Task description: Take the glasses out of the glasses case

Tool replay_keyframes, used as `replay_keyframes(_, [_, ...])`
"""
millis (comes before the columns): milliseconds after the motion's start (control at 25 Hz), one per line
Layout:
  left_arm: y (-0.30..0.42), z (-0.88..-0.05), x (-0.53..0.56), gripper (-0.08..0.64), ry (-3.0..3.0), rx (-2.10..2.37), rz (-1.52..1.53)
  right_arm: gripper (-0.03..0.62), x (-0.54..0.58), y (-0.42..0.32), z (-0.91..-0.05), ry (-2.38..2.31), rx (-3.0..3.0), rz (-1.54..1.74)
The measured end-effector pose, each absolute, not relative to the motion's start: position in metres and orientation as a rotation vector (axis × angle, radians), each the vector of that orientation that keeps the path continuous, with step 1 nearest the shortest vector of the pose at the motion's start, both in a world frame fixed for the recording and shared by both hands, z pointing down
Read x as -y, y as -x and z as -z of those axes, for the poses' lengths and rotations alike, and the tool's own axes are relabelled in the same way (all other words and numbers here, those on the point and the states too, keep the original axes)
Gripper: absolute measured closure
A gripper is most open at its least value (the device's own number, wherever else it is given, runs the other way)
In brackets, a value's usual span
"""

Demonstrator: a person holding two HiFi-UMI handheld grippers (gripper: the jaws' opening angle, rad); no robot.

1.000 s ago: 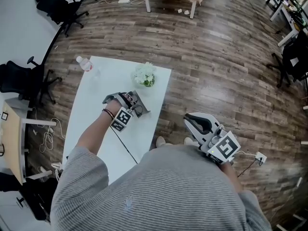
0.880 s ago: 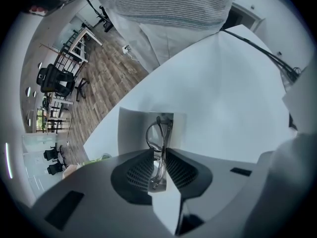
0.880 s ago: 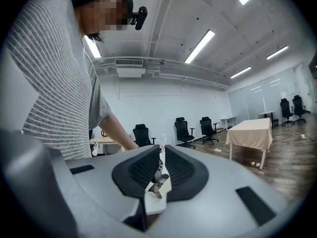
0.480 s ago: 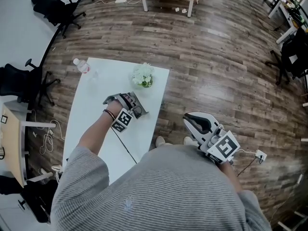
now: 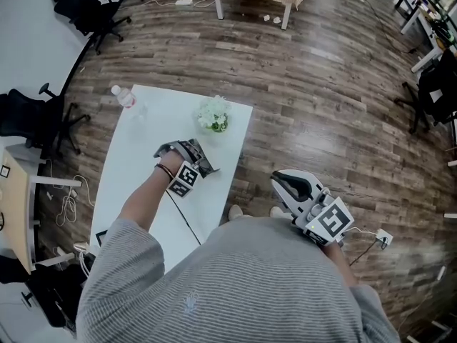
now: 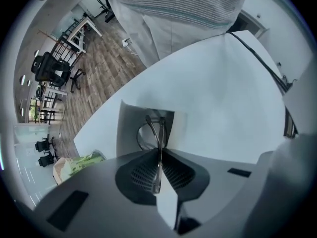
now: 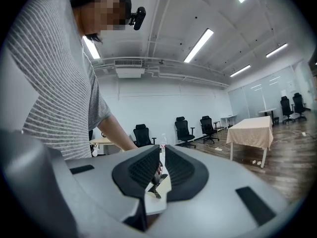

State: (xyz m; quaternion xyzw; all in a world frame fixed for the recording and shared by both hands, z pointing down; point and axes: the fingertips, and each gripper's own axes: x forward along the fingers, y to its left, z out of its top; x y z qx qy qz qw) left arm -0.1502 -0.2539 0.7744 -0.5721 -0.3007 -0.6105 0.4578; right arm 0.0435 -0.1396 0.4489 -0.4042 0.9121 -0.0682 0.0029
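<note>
Metal-rimmed glasses point(image 6: 154, 133) clamped in left hand-held gripper point(image 6: 158, 155), against the open grey glasses case point(image 6: 130, 125) on the white desk point(image 6: 223, 93). Right hand-held gripper point(image 7: 161, 165) closed, empty, well off the desk. Mid-extraction, probably. Next: draw clear of the case without loosening the pinch.

On the white rectangular table point(image 5: 136, 170), a clear plastic bottle point(image 5: 124, 96) stands at the far left corner and a white-and-green flower bunch point(image 5: 214, 113) near the far right edge. In front of the flowers the left gripper point(image 5: 187, 152) pinches thin-framed glasses point(image 6: 157, 133) above the open grey glasses case point(image 6: 130, 128). The right gripper point(image 5: 281, 182) is off to the table's right, over the wooden plank floor point(image 5: 321, 84).
</note>
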Motion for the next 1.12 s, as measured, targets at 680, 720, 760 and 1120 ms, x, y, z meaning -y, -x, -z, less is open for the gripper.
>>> replay_keyframes(680, [0.143,-0.772,0.258,0.531,1.483,0.410,1.489,0.569,0.141,-0.057,-0.449,1.318,-2.867,0.210])
replay_keyframes(720, [0.142,-0.771,0.259,0.532,1.491,0.391,1.487,0.569,0.141,-0.055,-0.449,1.309,-2.876,0.207])
replay_keyframes(760, [0.140,-0.770,0.259,0.532,1.499,0.369,1.488,0.569,0.140,-0.053,-0.449,1.296,-2.886,0.211])
replay_keyframes(1120, [0.130,-0.758,0.264,0.534,1.671,0.179,1.531,0.569,0.137,-0.041,-0.449,1.221,-2.918,0.255])
